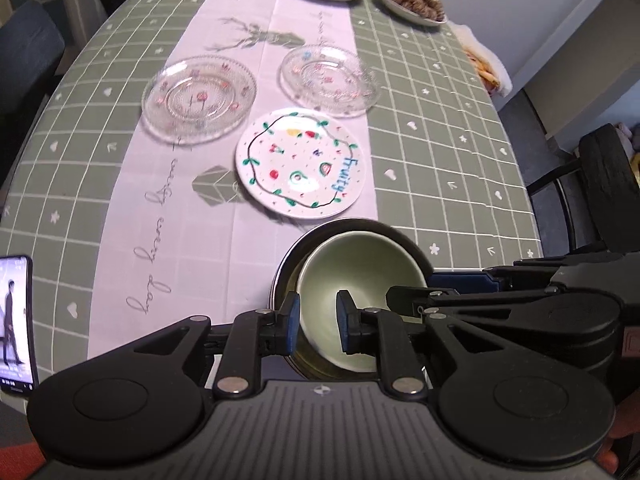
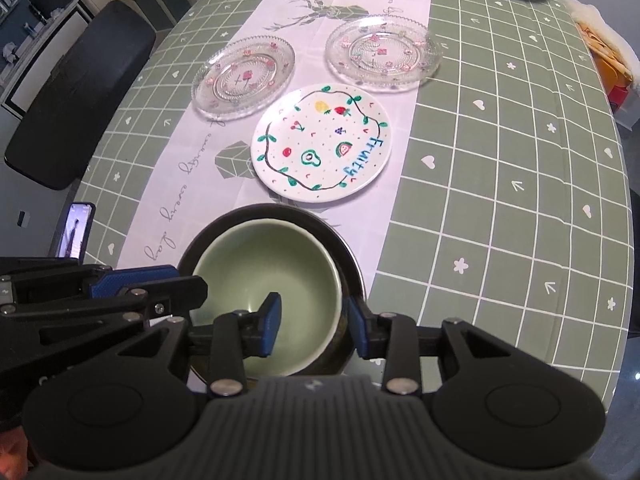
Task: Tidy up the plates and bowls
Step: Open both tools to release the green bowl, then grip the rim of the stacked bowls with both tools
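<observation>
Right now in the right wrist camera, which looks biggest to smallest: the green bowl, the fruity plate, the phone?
1. green bowl, though it's nearest the camera, so that is unsure
2. fruity plate, nearly as wide
3. phone, clearly smallest

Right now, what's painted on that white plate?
Little fruits, a leafy vine ring and blue "fruity" lettering on the white plate; clearest from the right wrist.

Both wrist views — close, looking down-table — share the fruit plate (image 1: 300, 163).

Green bowl (image 2: 264, 268) nested upright in dark bowl (image 2: 280, 212); three plates beyond.
</observation>
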`<state>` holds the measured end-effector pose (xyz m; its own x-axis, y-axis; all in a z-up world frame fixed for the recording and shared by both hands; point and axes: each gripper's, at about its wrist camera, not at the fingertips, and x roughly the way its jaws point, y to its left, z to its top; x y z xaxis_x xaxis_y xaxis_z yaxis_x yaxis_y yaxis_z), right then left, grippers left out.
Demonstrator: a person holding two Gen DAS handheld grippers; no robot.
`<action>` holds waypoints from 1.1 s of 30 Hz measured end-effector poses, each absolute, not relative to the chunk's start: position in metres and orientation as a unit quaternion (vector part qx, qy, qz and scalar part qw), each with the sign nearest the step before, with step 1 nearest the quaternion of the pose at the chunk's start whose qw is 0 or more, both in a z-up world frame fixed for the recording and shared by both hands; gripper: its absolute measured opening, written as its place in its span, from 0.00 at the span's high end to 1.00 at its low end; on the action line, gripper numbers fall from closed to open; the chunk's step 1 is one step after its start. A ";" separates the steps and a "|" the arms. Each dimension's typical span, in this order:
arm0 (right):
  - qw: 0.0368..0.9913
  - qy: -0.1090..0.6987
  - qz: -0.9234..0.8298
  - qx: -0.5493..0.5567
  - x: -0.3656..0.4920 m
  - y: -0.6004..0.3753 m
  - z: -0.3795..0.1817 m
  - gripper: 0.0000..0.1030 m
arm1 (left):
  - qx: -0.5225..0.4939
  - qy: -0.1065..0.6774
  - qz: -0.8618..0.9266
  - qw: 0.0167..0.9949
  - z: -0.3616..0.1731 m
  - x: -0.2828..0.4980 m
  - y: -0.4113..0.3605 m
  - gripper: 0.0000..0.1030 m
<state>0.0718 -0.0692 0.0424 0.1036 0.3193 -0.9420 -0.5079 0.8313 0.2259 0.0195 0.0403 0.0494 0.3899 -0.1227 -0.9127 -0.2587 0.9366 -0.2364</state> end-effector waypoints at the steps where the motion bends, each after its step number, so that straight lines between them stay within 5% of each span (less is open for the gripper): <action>1: 0.740 0.607 0.282 -0.072 0.072 -0.071 0.045 0.65 | -0.174 0.548 0.038 0.817 0.051 0.018 0.040 0.79; 5: 0.743 0.600 0.294 -0.034 0.074 -0.083 0.055 0.63 | -0.178 0.528 0.022 0.830 0.060 0.015 0.041 0.76; 11: 0.752 0.590 0.292 0.020 0.076 -0.106 0.049 0.38 | -0.179 0.490 0.003 0.853 0.059 0.007 0.050 0.46; 15: 0.738 0.614 0.276 0.048 0.079 -0.120 0.025 0.38 | -0.201 0.478 0.009 0.855 0.041 0.003 0.066 0.39; 29: 0.675 0.671 0.264 0.158 0.080 -0.130 -0.031 0.37 | -0.297 0.503 -0.009 0.812 -0.020 0.000 0.083 0.39; 33: 0.672 0.670 0.262 0.174 0.079 -0.129 -0.033 0.42 | -0.275 0.509 -0.006 0.815 -0.021 0.001 0.077 0.52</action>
